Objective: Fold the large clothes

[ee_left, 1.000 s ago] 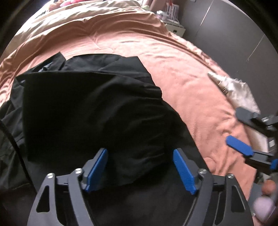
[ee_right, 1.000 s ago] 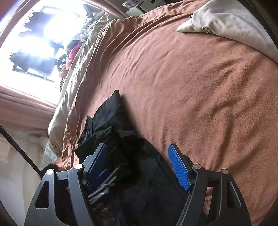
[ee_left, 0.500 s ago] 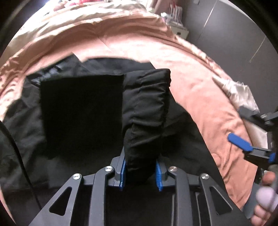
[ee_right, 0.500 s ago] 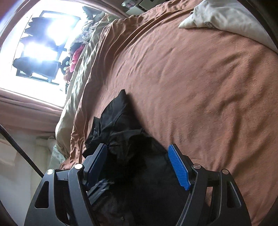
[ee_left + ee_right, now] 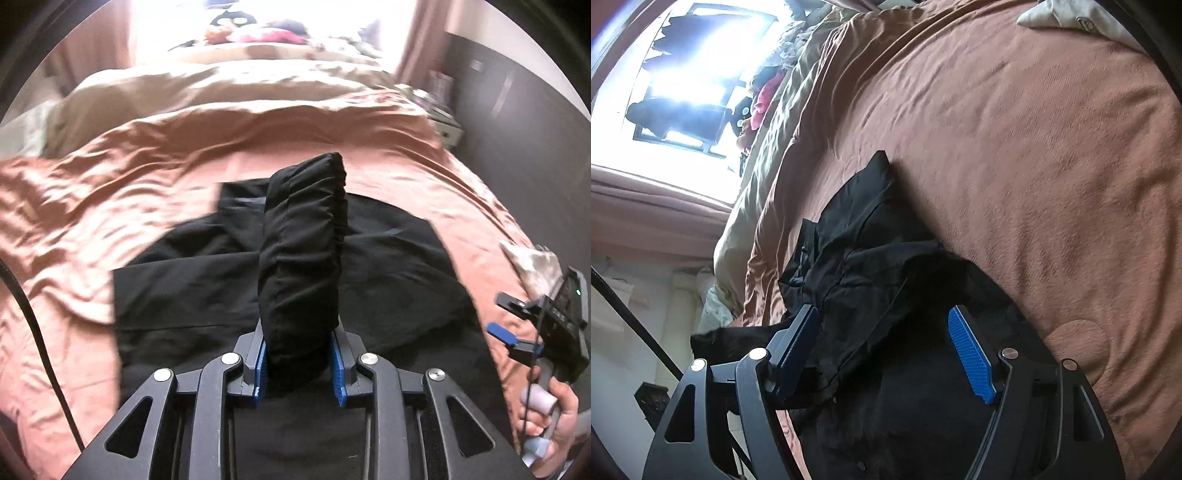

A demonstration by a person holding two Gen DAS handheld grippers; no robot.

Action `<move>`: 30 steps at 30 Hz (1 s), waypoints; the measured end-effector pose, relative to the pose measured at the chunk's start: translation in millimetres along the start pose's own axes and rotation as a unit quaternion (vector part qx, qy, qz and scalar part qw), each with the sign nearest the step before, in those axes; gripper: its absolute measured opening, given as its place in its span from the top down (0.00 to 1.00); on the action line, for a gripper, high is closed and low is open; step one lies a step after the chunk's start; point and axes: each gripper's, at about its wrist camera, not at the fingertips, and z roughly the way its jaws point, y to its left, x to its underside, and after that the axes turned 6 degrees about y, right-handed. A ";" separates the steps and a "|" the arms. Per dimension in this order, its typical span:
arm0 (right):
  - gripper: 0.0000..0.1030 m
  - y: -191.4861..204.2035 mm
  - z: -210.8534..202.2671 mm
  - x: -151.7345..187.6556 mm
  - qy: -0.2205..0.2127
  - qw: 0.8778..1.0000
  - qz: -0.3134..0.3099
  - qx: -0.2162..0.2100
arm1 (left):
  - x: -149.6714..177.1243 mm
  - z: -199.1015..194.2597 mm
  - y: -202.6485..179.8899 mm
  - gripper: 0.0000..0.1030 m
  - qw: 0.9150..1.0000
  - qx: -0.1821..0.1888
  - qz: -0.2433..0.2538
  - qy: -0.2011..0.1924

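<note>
A large black garment (image 5: 388, 280) lies spread on a bed with a salmon-pink cover (image 5: 122, 192). My left gripper (image 5: 299, 369) is shut on a bunched fold of the black garment (image 5: 303, 251) and holds it lifted above the rest. The right gripper (image 5: 517, 332) shows at the right edge of the left wrist view, held by a hand. In the right wrist view the right gripper (image 5: 886, 354) is open, its jaws apart over the black garment (image 5: 871, 280), with no cloth between the pads.
A beige blanket (image 5: 221, 92) lies across the far part of the bed under a bright window (image 5: 690, 66). A light cloth (image 5: 532, 266) lies at the bed's right edge, and also shows in the right wrist view (image 5: 1067, 18). Dark wall panels (image 5: 517, 122) stand to the right.
My left gripper closed on a fold of the black garment and lifted it, swinging up toward the window. The right gripper stayed open and shifted slightly.
</note>
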 end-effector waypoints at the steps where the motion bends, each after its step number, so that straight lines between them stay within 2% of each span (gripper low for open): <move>1: 0.31 1.5 1.7 -0.4 0.001 1.000 -0.001 0.000 | 0.2 0.1 7.3 0.69 1.000 -0.003 -0.009 0.002; 3: 0.31 4.7 7.6 -1.2 0.003 1.000 -0.004 0.002 | 2.7 0.1 29.7 0.61 0.999 -0.018 -0.027 0.010; 6: 0.31 10.3 14.6 -2.7 0.005 1.000 -0.016 0.007 | 10.5 -3.3 57.9 0.45 0.997 -0.066 -0.041 0.006; 7: 0.31 11.7 17.1 -4.1 0.004 1.000 -0.020 0.009 | 13.1 -3.7 68.1 0.36 0.996 -0.067 -0.052 0.004; 8: 0.31 13.0 19.2 -4.7 0.002 1.000 -0.025 0.010 | 15.5 -3.4 77.8 0.32 0.996 -0.063 -0.064 0.003; 12: 0.31 18.0 25.0 -10.3 -0.020 0.999 -0.047 0.017 | 24.1 11.0 104.4 0.32 0.994 -0.064 -0.092 0.017; 16: 0.31 24.1 28.6 -19.2 -0.059 0.995 -0.074 0.030 | 31.5 45.4 115.8 0.32 0.991 -0.050 -0.114 0.045; 21: 0.43 28.0 44.5 -20.9 -0.072 0.991 -0.106 0.034 | 41.1 93.1 119.3 0.32 0.988 -0.046 -0.120 0.087; 22: 0.48 27.7 47.6 -21.0 -0.071 0.991 -0.109 0.039 | 43.4 101.1 119.7 0.32 0.987 -0.042 -0.125 0.094; 24: 0.59 27.6 57.2 -20.6 -0.068 0.989 -0.117 0.052 | 48.1 110.6 121.0 0.41 0.986 -0.020 -0.135 0.092; 25: 0.64 27.3 63.3 -19.7 -0.063 0.989 -0.122 0.062 | 49.1 110.8 119.3 0.54 0.987 -0.015 -0.134 0.088; 26: 0.68 26.6 68.5 -18.7 -0.058 0.988 -0.122 0.073 | 48.9 110.3 117.0 0.68 0.988 -0.026 -0.127 0.088; 28: 0.74 20.2 81.6 -17.6 -0.033 0.988 -0.113 0.099 | 47.1 106.1 112.7 0.85 0.990 -0.029 -0.111 0.088; 30: 0.79 16.9 87.8 -15.7 -0.015 0.989 -0.104 0.101 | 44.6 96.6 113.3 0.89 0.991 -0.030 -0.105 0.079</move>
